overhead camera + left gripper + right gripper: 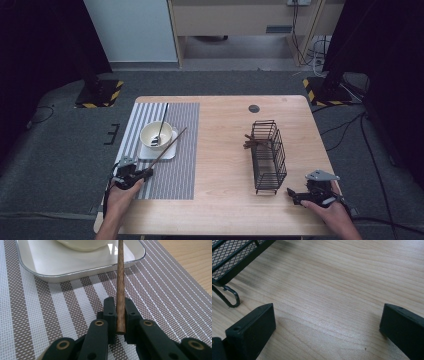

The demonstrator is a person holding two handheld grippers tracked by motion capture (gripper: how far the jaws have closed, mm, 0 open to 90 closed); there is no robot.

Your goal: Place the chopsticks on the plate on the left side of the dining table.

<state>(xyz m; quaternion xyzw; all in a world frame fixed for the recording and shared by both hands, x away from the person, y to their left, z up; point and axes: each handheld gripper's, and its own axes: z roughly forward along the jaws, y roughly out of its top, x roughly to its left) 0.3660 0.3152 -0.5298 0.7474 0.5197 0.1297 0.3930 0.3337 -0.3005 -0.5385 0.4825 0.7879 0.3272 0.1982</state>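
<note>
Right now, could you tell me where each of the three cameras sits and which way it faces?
High view: above the person's side, facing forward and down on the table; both forearms, left gripper, right gripper.
Left gripper view: rides that gripper, looking along jaws shut on a chopstick toward the tray.
Right gripper view: along its open gripper, low over bare wood beside the wire basket.
Shared: chopstick, basket.

Light wooden table [225, 200] with a dark round insert [254, 108] near its far edge; a grey striped placemat [175, 175] lay flat on its left half; a black wire basket [269, 156] stood on its right half.
</note>
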